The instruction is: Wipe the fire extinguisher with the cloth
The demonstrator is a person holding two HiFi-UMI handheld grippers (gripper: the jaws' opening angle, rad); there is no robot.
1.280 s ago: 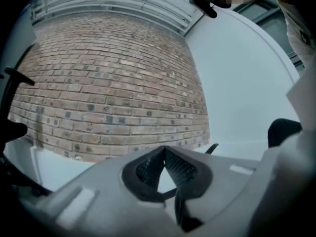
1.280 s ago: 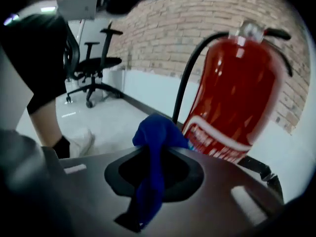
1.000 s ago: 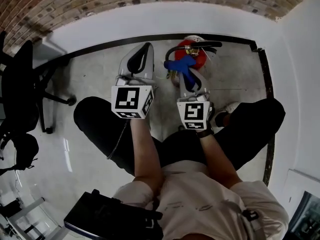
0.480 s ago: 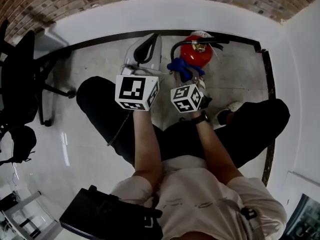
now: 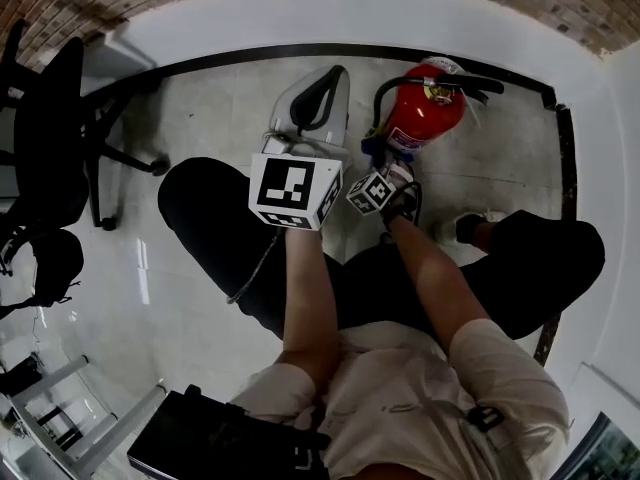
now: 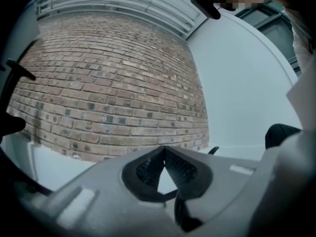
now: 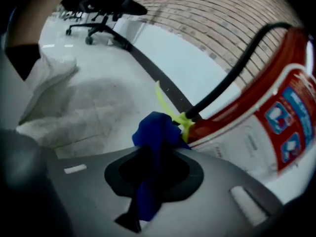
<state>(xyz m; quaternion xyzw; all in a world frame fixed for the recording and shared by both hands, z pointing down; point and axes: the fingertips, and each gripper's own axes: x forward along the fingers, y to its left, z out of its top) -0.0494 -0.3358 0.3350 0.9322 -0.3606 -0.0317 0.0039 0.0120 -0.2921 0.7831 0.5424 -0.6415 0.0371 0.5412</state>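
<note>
Chiefly the right gripper view shows right tongs (image 7: 157, 144) clamping blue cloth (image 7: 154, 128), fire extinguisher (image 7: 261, 127) just ahead; left tongs (image 6: 164, 151) closed, empty.

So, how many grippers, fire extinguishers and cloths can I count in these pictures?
grippers: 2 (left gripper, right gripper)
fire extinguisher: 1
cloth, blue: 1
Total: 4

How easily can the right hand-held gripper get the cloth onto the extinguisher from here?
Probably easily. The right hand-held gripper, shut on the cloth, sits right beside the extinguisher, low on its body, with nothing between them. Only the black hose runs close by.
</note>
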